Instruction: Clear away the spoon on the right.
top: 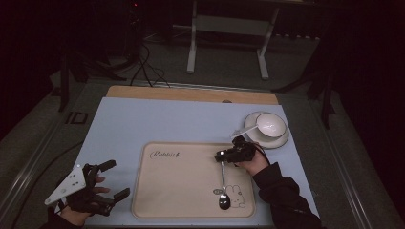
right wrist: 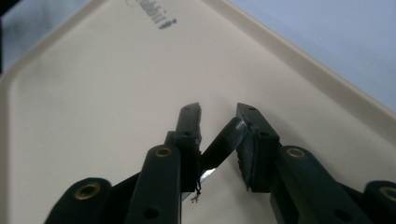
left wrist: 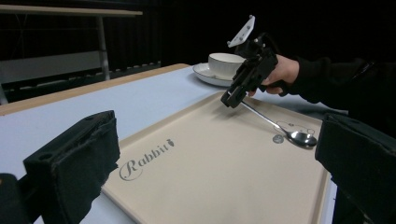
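Spoon point(top: 223, 186) lying on the beige tray point(top: 167, 191), bowl at the tray's five o'clock corner beside the rabbit drawing, handle running toward one o'clock. The right tongs point(top: 221, 155) straddle the handle tip point(right wrist: 224, 142); the jaws stand slightly parted, the handle loose between them rather than pinched. Judged step: setting the spoon down and letting go. Next move: widen the jaws further and lift straight off without dragging the handle. Left tongs point(top: 112, 179) rest released at the tray's eight o'clock on the bench point(top: 124, 124). Cup and saucer point(top: 267, 129) stand at one o'clock.
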Action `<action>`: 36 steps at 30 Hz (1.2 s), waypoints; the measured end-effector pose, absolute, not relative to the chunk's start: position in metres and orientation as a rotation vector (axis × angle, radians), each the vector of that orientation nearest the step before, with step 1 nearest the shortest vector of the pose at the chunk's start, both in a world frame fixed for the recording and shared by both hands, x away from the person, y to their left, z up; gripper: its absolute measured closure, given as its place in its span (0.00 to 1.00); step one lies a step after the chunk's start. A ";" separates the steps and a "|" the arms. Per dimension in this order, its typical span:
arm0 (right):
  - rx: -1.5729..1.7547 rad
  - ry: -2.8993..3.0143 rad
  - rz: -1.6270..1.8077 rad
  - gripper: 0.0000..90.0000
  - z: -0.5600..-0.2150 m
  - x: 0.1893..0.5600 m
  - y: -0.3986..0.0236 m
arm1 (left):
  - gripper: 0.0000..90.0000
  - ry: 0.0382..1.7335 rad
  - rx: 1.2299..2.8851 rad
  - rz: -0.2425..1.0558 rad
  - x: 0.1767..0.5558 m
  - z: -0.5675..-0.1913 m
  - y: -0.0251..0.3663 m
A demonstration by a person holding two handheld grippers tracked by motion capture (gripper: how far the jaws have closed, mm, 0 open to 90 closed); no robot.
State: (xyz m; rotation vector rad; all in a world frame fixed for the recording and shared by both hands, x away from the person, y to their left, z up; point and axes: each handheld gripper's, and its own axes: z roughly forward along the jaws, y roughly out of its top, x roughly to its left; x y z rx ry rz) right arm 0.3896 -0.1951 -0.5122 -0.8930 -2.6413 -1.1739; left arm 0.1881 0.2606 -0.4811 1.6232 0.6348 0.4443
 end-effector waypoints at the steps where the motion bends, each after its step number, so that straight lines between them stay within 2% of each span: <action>1: -0.898 -2.650 -1.170 0.79 -0.514 0.390 -0.195 | 0.00 0.635 1.623 0.445 0.188 -0.481 0.261; 16: -0.917 -2.692 -1.127 0.64 -0.525 0.394 -0.193 | 0.00 0.633 1.625 0.444 0.188 -0.481 0.260; 28: -0.929 -2.677 -1.171 0.57 -0.514 0.396 -0.196 | 0.00 0.633 1.626 0.444 0.188 -0.481 0.260; 36: -0.929 -2.668 -1.204 0.57 -0.499 0.388 -0.196 | 0.00 0.631 1.623 0.444 0.188 -0.481 0.260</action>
